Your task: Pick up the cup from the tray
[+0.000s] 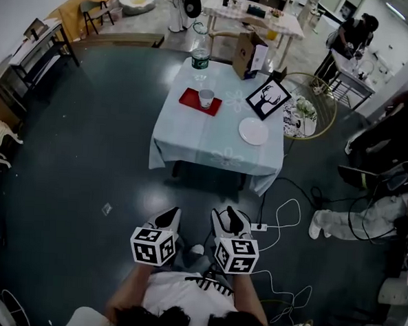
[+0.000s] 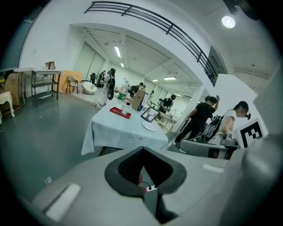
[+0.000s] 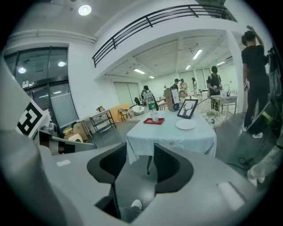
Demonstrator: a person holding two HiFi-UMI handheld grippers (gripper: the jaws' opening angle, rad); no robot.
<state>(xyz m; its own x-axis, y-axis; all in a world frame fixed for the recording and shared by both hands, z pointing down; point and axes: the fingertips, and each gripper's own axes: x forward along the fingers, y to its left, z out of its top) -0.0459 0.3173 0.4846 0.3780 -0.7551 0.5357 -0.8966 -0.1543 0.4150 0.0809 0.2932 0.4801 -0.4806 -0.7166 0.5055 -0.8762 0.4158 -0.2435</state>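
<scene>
Head view looks steeply down on a dark floor (image 1: 87, 152) with a table (image 1: 212, 149) under a pale cloth well ahead of the person. The cup (image 1: 206, 97) stands upright on the red tray (image 1: 193, 97) near the table's far left corner, and a water bottle (image 1: 200, 61) stands just beyond the tray. A framed picture (image 1: 268, 99) leans to the right of the tray, a white plate (image 1: 253, 131) lies in front of the picture, and a brown bag (image 1: 250, 55) sits at the far edge. Both grippers are held low, close to the person's body and side by side, far from the table and pointing toward it. The left gripper (image 1: 167, 216) has its fingers closed tip to tip with nothing held, as the left gripper view shows (image 2: 142, 151); beyond it the cup (image 2: 125, 111) and tray (image 2: 117, 111) are small on the distant table (image 2: 128, 132). The right gripper (image 1: 231, 219) has its fingers partly apart and empty in the right gripper view (image 3: 140, 152), with only floor showing in the gap; the cup (image 3: 154, 116) on the tray (image 3: 148, 121) lies well beyond its fingertips.
</scene>
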